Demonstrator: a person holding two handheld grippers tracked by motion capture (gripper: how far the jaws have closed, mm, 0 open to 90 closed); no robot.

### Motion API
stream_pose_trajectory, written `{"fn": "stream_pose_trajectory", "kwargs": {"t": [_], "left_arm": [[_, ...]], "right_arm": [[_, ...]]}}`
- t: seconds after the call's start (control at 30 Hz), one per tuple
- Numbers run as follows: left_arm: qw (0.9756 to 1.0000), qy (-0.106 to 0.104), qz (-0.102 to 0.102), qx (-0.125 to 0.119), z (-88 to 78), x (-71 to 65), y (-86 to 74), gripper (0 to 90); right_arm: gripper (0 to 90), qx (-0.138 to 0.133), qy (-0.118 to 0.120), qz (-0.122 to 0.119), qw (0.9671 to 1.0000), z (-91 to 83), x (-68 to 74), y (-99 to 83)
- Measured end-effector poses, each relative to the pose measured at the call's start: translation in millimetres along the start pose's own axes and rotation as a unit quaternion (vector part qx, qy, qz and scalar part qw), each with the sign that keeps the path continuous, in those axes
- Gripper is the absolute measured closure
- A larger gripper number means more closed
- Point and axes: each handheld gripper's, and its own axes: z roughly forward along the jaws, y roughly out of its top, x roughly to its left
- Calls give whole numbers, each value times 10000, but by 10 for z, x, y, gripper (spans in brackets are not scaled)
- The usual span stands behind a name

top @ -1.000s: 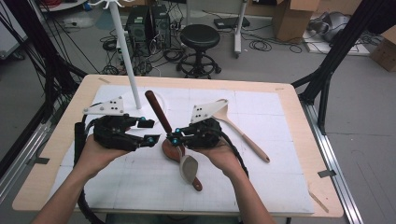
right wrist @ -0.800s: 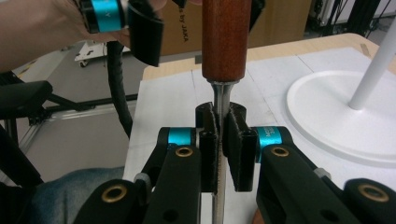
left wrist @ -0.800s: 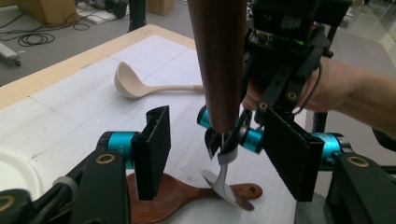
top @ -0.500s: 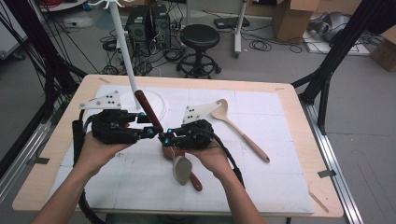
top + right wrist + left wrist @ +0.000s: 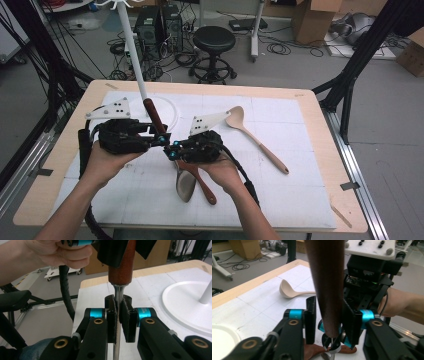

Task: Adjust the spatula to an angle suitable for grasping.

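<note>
Holding a spoon (image 5: 152, 116) over the table between both hands: from the high view, its dark wooden handle points up and away toward the white stand (image 5: 172, 112), and its metal bowl hangs low toward me above the mat (image 5: 300, 195). My right gripper (image 5: 172, 152) sits lower on the spoon and my left gripper (image 5: 159, 137) higher up. A pale ladle (image 5: 255, 140) lies well apart to the right.

Left gripper view: the handle (image 5: 327, 290) stands nearly upright between the jaws of my left gripper (image 5: 328, 320), crossing them squarely. These jaws have just been closing around it. One pad touches the wood, the other looks a sliver short, so I judge the hold is not yet clamped.

Right gripper view: my right gripper (image 5: 119, 315) is clenched on the thin metal shaft (image 5: 117, 293), just below where the wood (image 5: 121, 267) begins. The left gripper (image 5: 120, 247) brackets the handle directly above.

The long axis runs straight through both sets of jaws, so the left only needs to squeeze inward to take over the handle.
</note>
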Motion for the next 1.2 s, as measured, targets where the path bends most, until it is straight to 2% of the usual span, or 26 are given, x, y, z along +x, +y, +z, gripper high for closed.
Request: {"fn": "stream_pose_trajectory", "kwargs": {"t": [0.1,0.27,0.4,0.5,0.6,0.7,0.8,1.0,1.07,1.2], "left_arm": [[10000,-77,2,23,5,6,-2,705],[9992,-389,-24,23,10,24,4,725],[9984,-555,16,75,24,26,29,731],[9981,-599,65,122,36,23,48,732],[9984,-553,52,127,43,27,53,731],[9991,-397,61,125,44,26,54,718],[9997,-221,-27,-25,52,9,62,623],[9999,98,-41,-76,92,-34,58,612],[9997,198,-85,-83,95,-38,52,613],[9992,344,-141,-175,87,-32,50,646]], "right_arm": [[843,-3,28,-9,10000,13,-2,-16],[831,-57,198,-43,9998,-8,-20,-35],[796,-70,499,-122,9987,-26,-67,-71],[811,-61,625,-202,9978,-23,-94,-99],[831,-213,654,-202,9974,-26,-126,-123],[840,-199,510,-217,9983,-22,-103,-114],[843,-186,289,-113,9993,-22,-75,-114],[845,-296,-202,19,9994,6,-4,-85],[845,-372,-300,111,9988,1,13,-78],[845,-361,-523,134,9979,7,31,-77]]}}
